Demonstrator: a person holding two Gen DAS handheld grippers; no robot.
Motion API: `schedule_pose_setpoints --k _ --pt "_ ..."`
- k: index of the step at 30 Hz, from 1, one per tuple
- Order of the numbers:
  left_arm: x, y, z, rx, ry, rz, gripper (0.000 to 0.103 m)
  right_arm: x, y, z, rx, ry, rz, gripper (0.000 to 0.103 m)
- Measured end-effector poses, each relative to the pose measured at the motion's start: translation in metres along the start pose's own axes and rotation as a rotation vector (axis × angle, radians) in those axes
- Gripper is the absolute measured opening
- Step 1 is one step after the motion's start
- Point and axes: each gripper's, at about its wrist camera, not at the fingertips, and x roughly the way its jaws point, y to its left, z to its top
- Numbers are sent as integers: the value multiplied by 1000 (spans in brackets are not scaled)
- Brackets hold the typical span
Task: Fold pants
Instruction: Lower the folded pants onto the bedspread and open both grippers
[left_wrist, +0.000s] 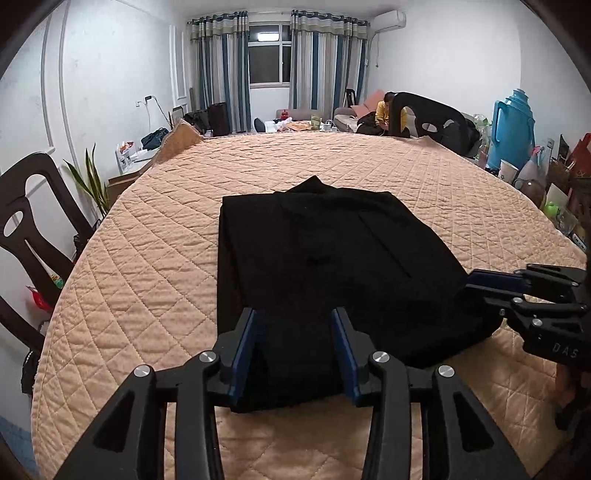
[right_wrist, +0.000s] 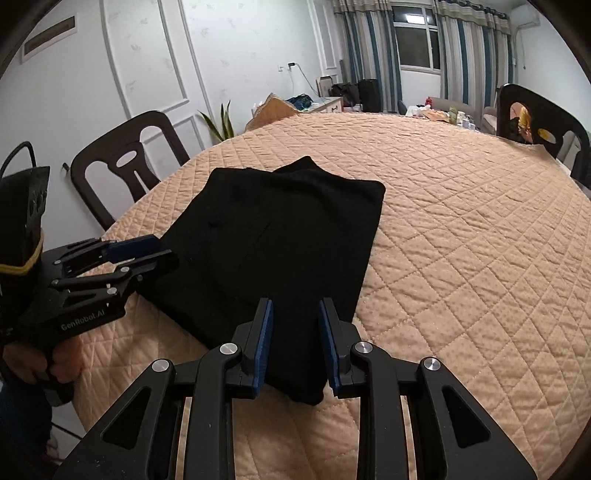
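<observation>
Blue-padded fingers of the left gripper (left_wrist: 297, 354) stand spread over the near edge of the black pants (left_wrist: 325, 266), the cloth lying between the pads with a gap on each side, so nothing is pinched. Those pants are folded into a thick rectangle and lie flat on the peach quilted cover (left_wrist: 155, 236) that drapes the round table, toward its near side, with one small point of fabric poking out at the far edge. Seen from its own camera, the right gripper (right_wrist: 295, 339) is likewise parted above the near corner of the pants, its pads clear of the cloth. Each gripper shows in the other's view at the side of the pants: the right one at their right edge, the left one at their left edge, gripped by a hand (right_wrist: 55, 363) below. Beyond the pants, dark chairs (right_wrist: 125, 158) stand around the table, and striped curtains (left_wrist: 221, 70) flank a window behind them.
</observation>
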Motion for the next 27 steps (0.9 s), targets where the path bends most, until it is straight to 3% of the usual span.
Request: schedule_pose_setpoints --k 12,27 --pt "-18 3 -12 -42 -7 -19 44 -23 0 -21 15 -9 33 26" --pt "-17 4 -32 -45 44 18 44 -30 8 -42 -16 16 -53 27"
